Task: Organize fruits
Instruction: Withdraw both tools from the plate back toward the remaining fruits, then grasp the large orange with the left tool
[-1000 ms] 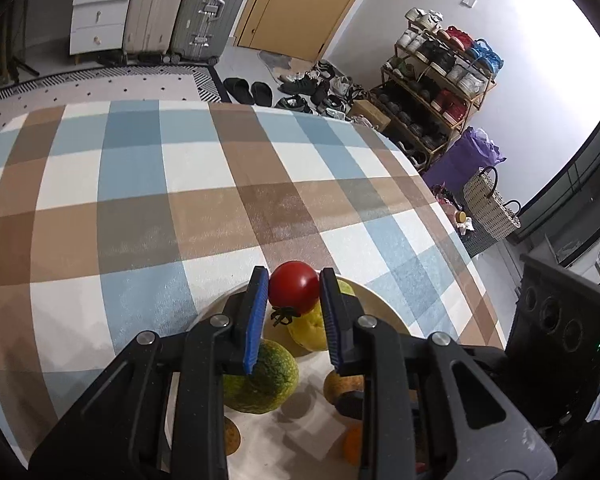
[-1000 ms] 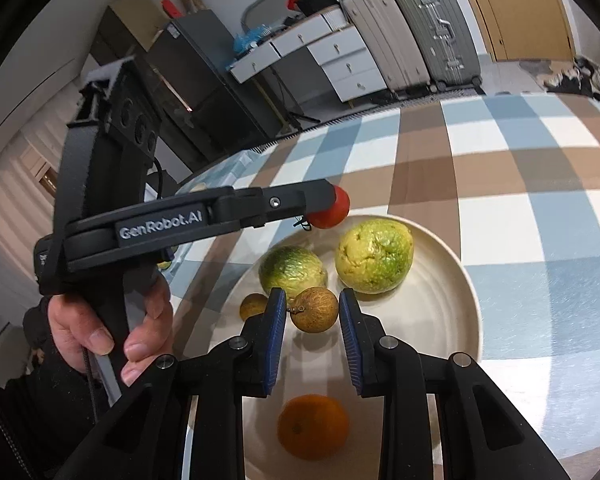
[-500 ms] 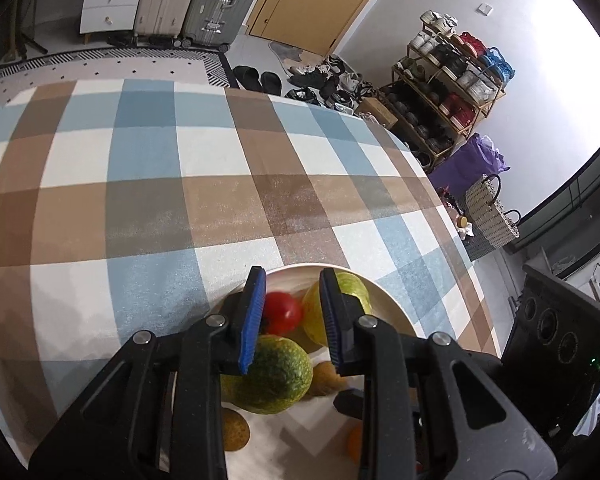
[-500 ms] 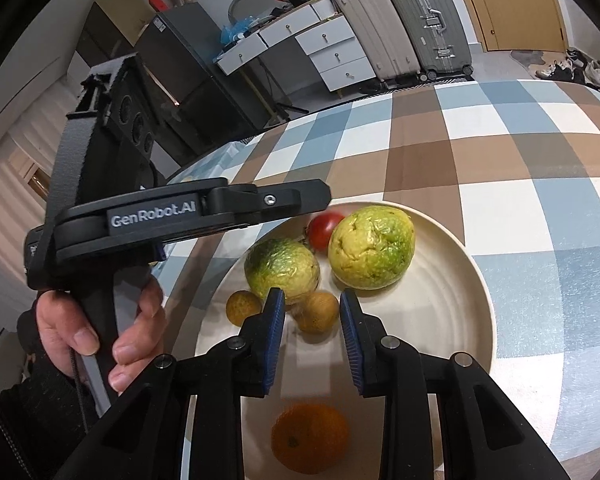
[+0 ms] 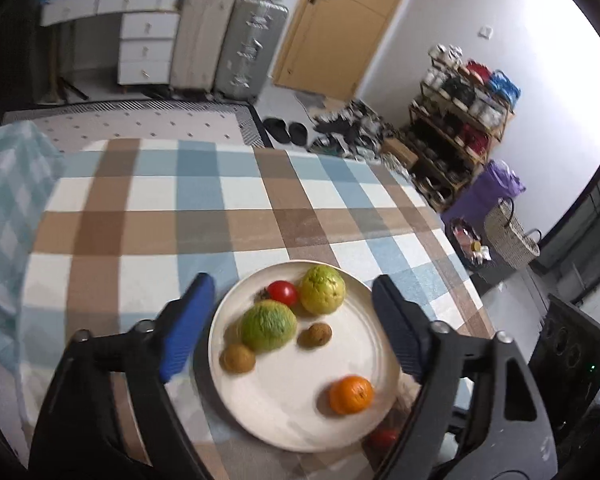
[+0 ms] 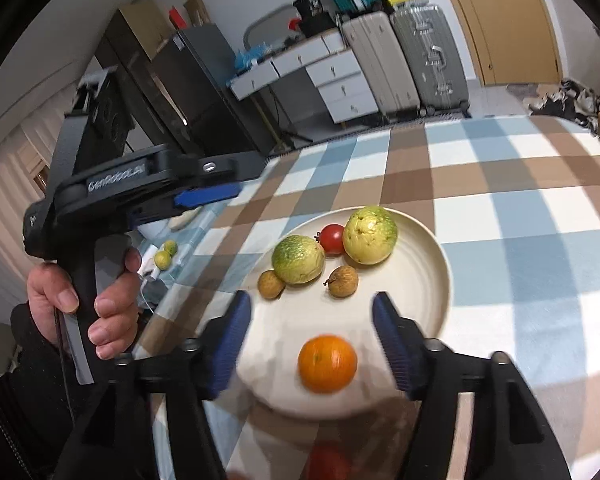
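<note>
A cream plate (image 5: 364, 356) (image 6: 420, 264) on the checked tablecloth holds a red tomato (image 5: 283, 293) (image 6: 332, 239), a yellow-green guava (image 5: 323, 290) (image 6: 370, 235), a green guava (image 5: 269, 326) (image 6: 298, 259), two small brown fruits (image 5: 315, 335) (image 6: 343, 281), (image 5: 238, 358) (image 6: 271, 285) and an orange (image 5: 350, 395) (image 6: 327, 363). My left gripper (image 5: 292, 328) is open and empty above the plate. My right gripper (image 6: 314, 340) is open and empty above the plate's near side. Another red fruit (image 5: 382, 438) (image 6: 328, 462) lies on the cloth by the plate's near rim.
In the right wrist view two small green fruits (image 6: 166, 254) lie beyond the table's left edge, behind the hand-held left gripper (image 6: 148, 188). Suitcases (image 5: 228, 44), drawers (image 5: 146, 46) and a shoe rack (image 5: 460, 120) stand past the table's far edge.
The left gripper let go of the tomato onto the plate, opened wide and pulled back upward. The right gripper released the small brown fruit, opened and drew back.
</note>
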Action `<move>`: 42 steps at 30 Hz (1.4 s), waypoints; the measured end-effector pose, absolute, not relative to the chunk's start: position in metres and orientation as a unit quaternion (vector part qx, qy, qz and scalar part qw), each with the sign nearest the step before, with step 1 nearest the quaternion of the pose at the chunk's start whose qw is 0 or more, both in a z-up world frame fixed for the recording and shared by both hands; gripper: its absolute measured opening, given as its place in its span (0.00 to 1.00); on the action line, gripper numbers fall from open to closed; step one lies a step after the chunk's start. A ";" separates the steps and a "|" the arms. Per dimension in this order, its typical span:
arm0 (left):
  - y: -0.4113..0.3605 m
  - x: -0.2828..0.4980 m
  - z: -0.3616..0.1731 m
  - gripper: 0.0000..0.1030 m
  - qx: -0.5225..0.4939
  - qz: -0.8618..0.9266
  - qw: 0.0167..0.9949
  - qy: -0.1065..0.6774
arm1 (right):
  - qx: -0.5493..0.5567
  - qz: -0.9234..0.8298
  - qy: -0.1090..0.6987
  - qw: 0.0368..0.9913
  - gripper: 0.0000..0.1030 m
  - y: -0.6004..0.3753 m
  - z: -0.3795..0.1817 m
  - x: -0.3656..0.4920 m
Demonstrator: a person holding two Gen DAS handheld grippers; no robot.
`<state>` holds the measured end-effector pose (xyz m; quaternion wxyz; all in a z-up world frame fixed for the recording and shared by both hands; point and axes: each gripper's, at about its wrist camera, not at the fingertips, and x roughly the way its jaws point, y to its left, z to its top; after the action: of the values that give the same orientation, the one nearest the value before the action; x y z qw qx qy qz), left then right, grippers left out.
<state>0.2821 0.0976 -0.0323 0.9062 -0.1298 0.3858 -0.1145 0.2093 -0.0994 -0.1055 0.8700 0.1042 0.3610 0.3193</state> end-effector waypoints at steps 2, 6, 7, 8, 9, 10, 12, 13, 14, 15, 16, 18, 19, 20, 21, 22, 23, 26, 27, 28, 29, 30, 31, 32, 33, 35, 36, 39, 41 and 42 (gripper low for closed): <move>0.093 0.259 -0.023 0.78 -0.127 -0.112 0.912 0.373 | 0.105 0.317 0.346 0.877 0.68 -0.108 -0.099 0.194; 0.079 0.216 -0.005 0.82 -0.097 -0.093 0.930 0.342 | 0.100 0.308 0.313 0.893 0.76 -0.123 -0.087 0.163; 0.075 0.204 -0.001 0.83 -0.087 -0.089 0.934 0.335 | 0.099 0.306 0.306 0.896 0.78 -0.126 -0.084 0.157; 0.071 0.193 0.003 0.84 -0.079 -0.087 0.937 0.328 | 0.096 0.304 0.299 0.899 0.79 -0.129 -0.081 0.150; 0.068 0.184 0.006 0.87 -0.074 -0.084 0.940 0.323 | 0.093 0.301 0.291 0.903 0.82 -0.132 -0.078 0.142; 0.064 0.173 0.008 0.93 -0.067 -0.079 0.943 0.316 | 0.092 0.298 0.285 0.907 0.86 -0.134 -0.076 0.137; 0.059 0.152 0.012 0.99 -0.062 -0.072 0.948 0.304 | 0.089 0.289 0.270 0.914 0.91 -0.140 -0.072 0.125; 0.056 0.141 0.013 0.99 -0.065 -0.070 0.948 0.303 | 0.086 0.283 0.264 0.918 0.93 -0.142 -0.071 0.121; 0.053 0.134 0.013 0.99 -0.066 -0.074 0.947 0.307 | 0.084 0.278 0.259 0.921 0.93 -0.145 -0.069 0.115; 0.050 0.126 0.015 0.99 -0.063 -0.077 0.946 0.308 | 0.083 0.274 0.257 0.923 0.94 -0.147 -0.068 0.111; 0.048 0.116 0.016 0.99 -0.061 -0.071 0.948 0.305 | 0.084 0.271 0.256 0.924 0.94 -0.149 -0.067 0.108; 0.045 0.099 0.019 0.99 -0.062 -0.065 0.952 0.294 | 0.087 0.268 0.249 0.927 0.96 -0.153 -0.064 0.100; 0.045 0.094 0.020 0.99 -0.061 -0.059 0.953 0.290 | 0.086 0.267 0.244 0.928 0.97 -0.155 -0.063 0.096; 0.044 0.087 0.021 0.99 -0.059 -0.052 0.955 0.287 | 0.084 0.264 0.237 0.931 0.98 -0.156 -0.062 0.092; 0.042 0.081 0.021 0.99 -0.056 -0.048 0.956 0.285 | 0.082 0.262 0.233 0.933 0.99 -0.156 -0.061 0.088; 0.040 0.076 0.021 0.99 -0.053 -0.042 0.956 0.286 | 0.081 0.261 0.229 0.934 0.99 -0.157 -0.060 0.084; 0.041 0.074 0.020 0.99 -0.052 -0.037 0.955 0.289 | 0.080 0.260 0.226 0.935 0.99 -0.158 -0.060 0.082; 0.045 0.064 0.015 0.99 -0.062 -0.026 0.953 0.294 | 0.078 0.263 0.221 0.936 1.00 -0.158 -0.060 0.076; 0.046 0.060 0.012 0.99 -0.065 -0.023 0.953 0.295 | 0.075 0.264 0.217 0.937 1.00 -0.159 -0.060 0.073; 0.047 0.057 0.009 0.99 -0.065 -0.018 0.953 0.296 | 0.073 0.265 0.214 0.937 1.00 -0.158 -0.060 0.070; 0.048 0.055 0.006 0.99 -0.064 -0.016 0.953 0.296 | 0.070 0.266 0.211 0.938 1.00 -0.158 -0.061 0.067; 0.048 0.049 0.003 0.99 -0.063 -0.011 0.953 0.296 | 0.065 0.266 0.210 0.938 1.00 -0.157 -0.062 0.064; 0.048 0.048 -0.001 0.99 -0.062 -0.008 0.953 0.297 | 0.061 0.265 0.212 0.939 1.00 -0.155 -0.064 0.063; 0.048 0.046 -0.004 0.99 -0.061 -0.007 0.952 0.299 | 0.058 0.265 0.213 0.939 1.00 -0.154 -0.065 0.061; 0.048 0.041 -0.008 0.99 -0.062 -0.005 0.951 0.302 | 0.054 0.265 0.214 0.939 1.00 -0.153 -0.067 0.060; 0.050 0.042 -0.015 0.99 -0.064 -0.001 0.950 0.305 | 0.047 0.263 0.217 0.939 1.00 -0.151 -0.070 0.057; 0.051 0.041 -0.018 0.99 -0.063 0.002 0.950 0.306 | 0.044 0.263 0.219 0.939 1.00 -0.151 -0.073 0.055; 0.053 0.038 -0.031 0.99 -0.064 0.001 0.946 0.317 | 0.038 0.266 0.227 0.936 1.00 -0.150 -0.080 0.051; 0.055 0.041 -0.039 0.99 -0.067 0.002 0.944 0.323 | 0.030 0.266 0.229 0.936 1.00 -0.149 -0.085 0.048; 0.055 0.040 -0.044 0.99 -0.068 0.000 0.943 0.326 | 0.028 0.265 0.230 0.936 1.00 -0.148 -0.087 0.045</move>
<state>0.0404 0.0554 -0.0438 0.9427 -0.0683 0.3264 0.0000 0.0453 -0.1481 -0.0873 0.9359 0.0278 0.2298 0.2654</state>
